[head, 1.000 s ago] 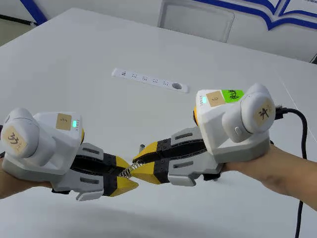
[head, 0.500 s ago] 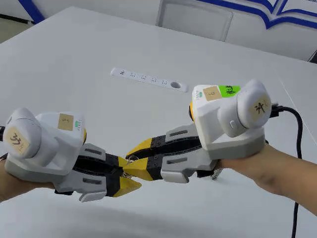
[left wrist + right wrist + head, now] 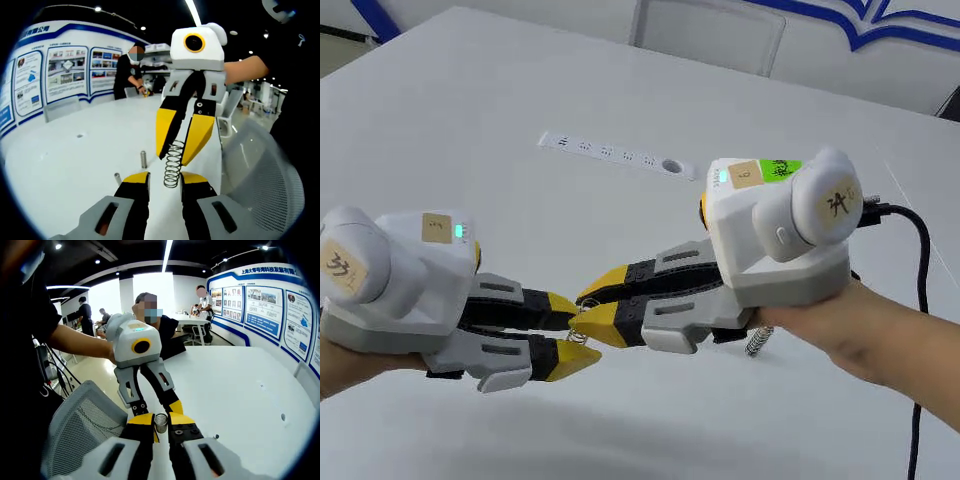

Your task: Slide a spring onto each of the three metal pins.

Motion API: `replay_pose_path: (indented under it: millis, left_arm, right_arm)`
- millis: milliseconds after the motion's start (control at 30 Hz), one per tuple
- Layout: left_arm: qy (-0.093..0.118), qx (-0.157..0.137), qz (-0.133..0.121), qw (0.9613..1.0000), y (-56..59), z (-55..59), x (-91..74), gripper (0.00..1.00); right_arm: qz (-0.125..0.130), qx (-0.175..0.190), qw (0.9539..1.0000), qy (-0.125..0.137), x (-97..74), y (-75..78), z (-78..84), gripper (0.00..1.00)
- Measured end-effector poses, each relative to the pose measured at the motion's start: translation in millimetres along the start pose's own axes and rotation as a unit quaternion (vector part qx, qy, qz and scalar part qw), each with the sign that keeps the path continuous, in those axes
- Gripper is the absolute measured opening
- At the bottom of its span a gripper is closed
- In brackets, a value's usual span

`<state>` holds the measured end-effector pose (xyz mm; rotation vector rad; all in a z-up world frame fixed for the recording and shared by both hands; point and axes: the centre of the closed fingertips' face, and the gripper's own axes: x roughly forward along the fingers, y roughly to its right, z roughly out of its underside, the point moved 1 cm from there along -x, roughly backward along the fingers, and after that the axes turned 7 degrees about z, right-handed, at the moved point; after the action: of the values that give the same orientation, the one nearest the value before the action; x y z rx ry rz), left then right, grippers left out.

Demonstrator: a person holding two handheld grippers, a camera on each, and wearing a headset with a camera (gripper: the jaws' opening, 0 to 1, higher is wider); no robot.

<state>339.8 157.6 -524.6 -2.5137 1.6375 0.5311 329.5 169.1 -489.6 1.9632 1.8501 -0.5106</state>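
Note:
A small metal spring (image 3: 578, 336) hangs in the air between the two sets of yellow jaw tips. My right gripper (image 3: 588, 311) reaches in from the right and is shut on the spring (image 3: 161, 422), seen end-on between its jaws. In the left gripper view the spring (image 3: 173, 163) runs down from the right gripper's jaws to my left gripper (image 3: 166, 179), whose jaws stand open on either side of its lower end. Two metal pins (image 3: 143, 159) (image 3: 117, 178) stand on the white table beyond. A second spring (image 3: 757, 340) lies on the table under the right hand.
A white power strip (image 3: 615, 158) lies across the far middle of the table (image 3: 470, 120). A black cable (image 3: 923, 300) trails down at the right. A grey mesh chair (image 3: 265, 175) stands by the table. People are working at tables in the background.
Both grippers have stayed tip to tip with the spring between them. The right gripper has drifted slightly left and down. The head camera has shifted.

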Motion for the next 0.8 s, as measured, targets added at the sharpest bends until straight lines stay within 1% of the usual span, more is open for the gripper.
replay_pose_path:
  millis: [67,100,167,233,300,400,467,533,600,700,767,800]
  left_arm:
    - [0.011,-0.008,-0.005,0.9999,-2.6,-4.0,-3.4,0.27]
    - [0.011,-0.008,-0.009,0.9999,-5.3,-4.2,-5.5,0.28]
    - [0.005,-0.009,-0.013,0.9999,-9.6,-1.6,-7.8,0.3]
    - [0.001,-0.013,-0.012,0.9998,-9.8,0.5,-9.5,0.35]
    - [-0.004,-0.013,-0.008,0.9999,-9.0,2.9,-10.6,0.39]
    - [-0.008,-0.008,-0.006,0.9999,-9.3,6.6,-11.8,0.45]
    - [-0.012,-0.005,-0.007,0.9999,-11.2,9.8,-12.9,0.48]
    - [-0.021,0.001,-0.013,0.9997,-14.9,15.0,-15.4,0.5]
    - [-0.021,-0.005,-0.018,0.9996,-18.5,18.8,-18.7,0.52]
    - [-0.015,-0.017,-0.024,0.9994,-21.8,22.4,-23.6,0.58]
    - [-0.015,-0.022,-0.028,0.9993,-24.2,26.3,-25.9,0.6]
    - [-0.015,-0.025,-0.03,0.9991,-25.3,28.2,-26.4,0.61]
  right_arm:
    - [0.002,0.005,1.0,0.004,-0.9,1.8,-2.3,0.11]
    - [0.005,0.008,0.9999,0.007,-2.1,4.1,-4.7,0.11]
    - [0.012,0.01,0.9998,0.013,-4.5,10.2,-8.8,0.11]
    - [0.021,0.01,0.9996,0.016,-6.3,16.6,-11.7,0.11]
    - [0.031,0.014,0.9993,0.018,-8.1,25.8,-14.0,0.11]
    - [0.049,0.015,0.9986,0.013,-8.2,40.7,-13.7,0.11]
    - [0.065,0.021,0.9976,0.009,-7.4,53.6,-12.6,0.11]
    - [0.085,0.049,0.9951,0.011,-6.2,67.8,-11.8,0.11]
    - [0.106,0.077,0.9913,0.011,-4.9,81.4,-10.6,0.11]
    - [0.116,0.083,0.9897,0.007,0.5,96.2,-6.7,0.11]
    - [0.126,0.079,0.9889,-0.006,5.3,104.2,-0.2,0.11]
    - [0.125,0.079,0.9889,-0.01,7.4,105.5,2.0,0.11]
